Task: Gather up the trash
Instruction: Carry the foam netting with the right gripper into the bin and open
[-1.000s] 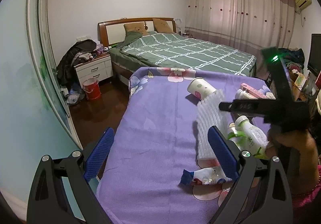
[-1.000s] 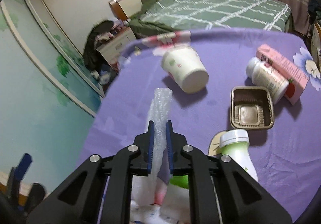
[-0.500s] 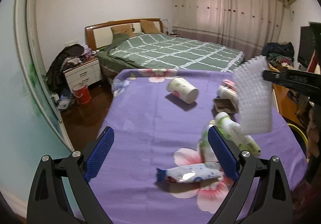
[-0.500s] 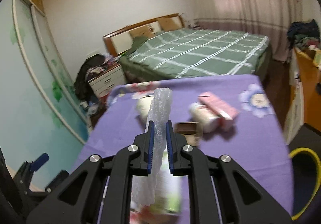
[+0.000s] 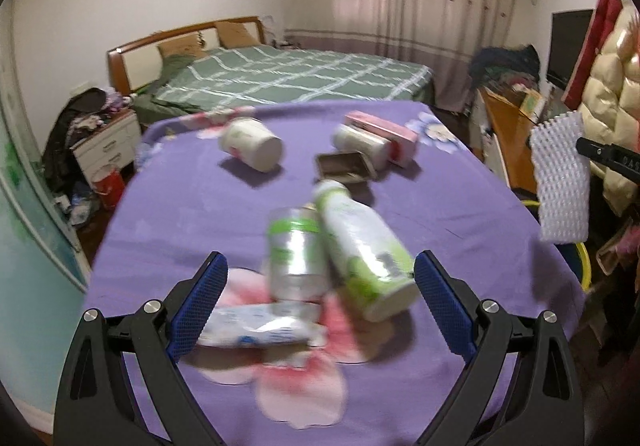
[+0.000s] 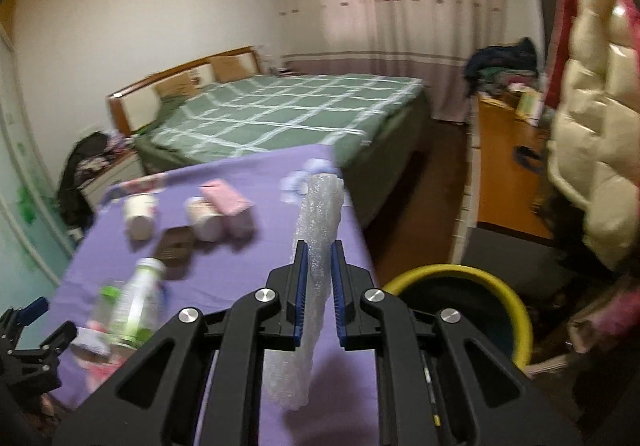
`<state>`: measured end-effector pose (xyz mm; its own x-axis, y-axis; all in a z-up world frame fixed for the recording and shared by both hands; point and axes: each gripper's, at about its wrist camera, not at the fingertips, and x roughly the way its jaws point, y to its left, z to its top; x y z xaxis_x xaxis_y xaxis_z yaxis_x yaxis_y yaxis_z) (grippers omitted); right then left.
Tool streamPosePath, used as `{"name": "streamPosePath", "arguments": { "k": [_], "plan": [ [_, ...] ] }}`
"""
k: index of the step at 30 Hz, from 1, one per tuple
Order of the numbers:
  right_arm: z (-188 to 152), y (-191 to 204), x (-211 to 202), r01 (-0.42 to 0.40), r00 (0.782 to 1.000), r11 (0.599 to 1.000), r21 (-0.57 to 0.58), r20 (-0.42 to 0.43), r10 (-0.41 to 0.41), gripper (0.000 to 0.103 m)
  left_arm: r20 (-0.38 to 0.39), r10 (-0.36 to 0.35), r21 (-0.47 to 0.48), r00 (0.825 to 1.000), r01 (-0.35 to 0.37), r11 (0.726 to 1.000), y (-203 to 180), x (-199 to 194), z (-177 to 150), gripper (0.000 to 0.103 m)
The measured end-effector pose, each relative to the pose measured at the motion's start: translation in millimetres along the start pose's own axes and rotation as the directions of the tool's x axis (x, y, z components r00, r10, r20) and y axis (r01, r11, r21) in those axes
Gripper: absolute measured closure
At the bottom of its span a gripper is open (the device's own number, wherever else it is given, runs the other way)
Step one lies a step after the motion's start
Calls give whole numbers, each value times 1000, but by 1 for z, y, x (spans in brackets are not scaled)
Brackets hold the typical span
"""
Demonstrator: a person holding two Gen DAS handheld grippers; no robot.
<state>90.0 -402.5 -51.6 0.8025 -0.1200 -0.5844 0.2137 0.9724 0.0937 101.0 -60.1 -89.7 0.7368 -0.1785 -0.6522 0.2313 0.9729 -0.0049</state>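
Note:
My right gripper (image 6: 319, 278) is shut on a white foam net sleeve (image 6: 316, 246), held in the air past the table's right edge and above a yellow-rimmed bin (image 6: 516, 310). The left wrist view shows the same foam sleeve (image 5: 560, 182) hanging at the far right. My left gripper (image 5: 320, 294) stands open above the purple tablecloth (image 5: 180, 214). Between its fingers lie a clear bottle with a green label (image 5: 296, 250), a white-and-green bottle (image 5: 364, 246) and a blue-and-white wrapper (image 5: 256, 330). Farther back lie a paper cup (image 5: 252, 148), a brown tray (image 5: 344, 166), a white jar (image 5: 360, 140) and a pink carton (image 5: 380, 130).
A green checked bed (image 5: 280, 80) stands behind the table. A nightstand with clothes (image 5: 100, 126) and a red bucket (image 5: 106, 184) are at the left. An orange desk (image 6: 508, 166) and a cream padded jacket (image 6: 592, 134) are at the right.
My right gripper has swung the foam sleeve from over the table's middle to the right, out past the edge and over the bin. My left gripper has moved right, over the bottles and wrapper.

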Motion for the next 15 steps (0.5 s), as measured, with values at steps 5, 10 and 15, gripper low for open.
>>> {"name": "streamPosePath", "arguments": {
  "k": [5, 10, 15],
  "plan": [
    [-15, -53, 12, 121, 993, 992, 41, -18, -120, 92, -49, -10, 6, 999, 11, 1000, -26, 22, -7, 10],
    [-33, -92, 36, 193, 980, 979, 70, -64, -189, 91, -87, -2, 1, 996, 2, 1000, -34, 39, -10, 10],
    [-44, -109, 52, 215, 973, 972, 98, -103, -205, 84, -112, 10, 0, 994, -10, 1000, -38, 49, -11, 10]
  ]
}}
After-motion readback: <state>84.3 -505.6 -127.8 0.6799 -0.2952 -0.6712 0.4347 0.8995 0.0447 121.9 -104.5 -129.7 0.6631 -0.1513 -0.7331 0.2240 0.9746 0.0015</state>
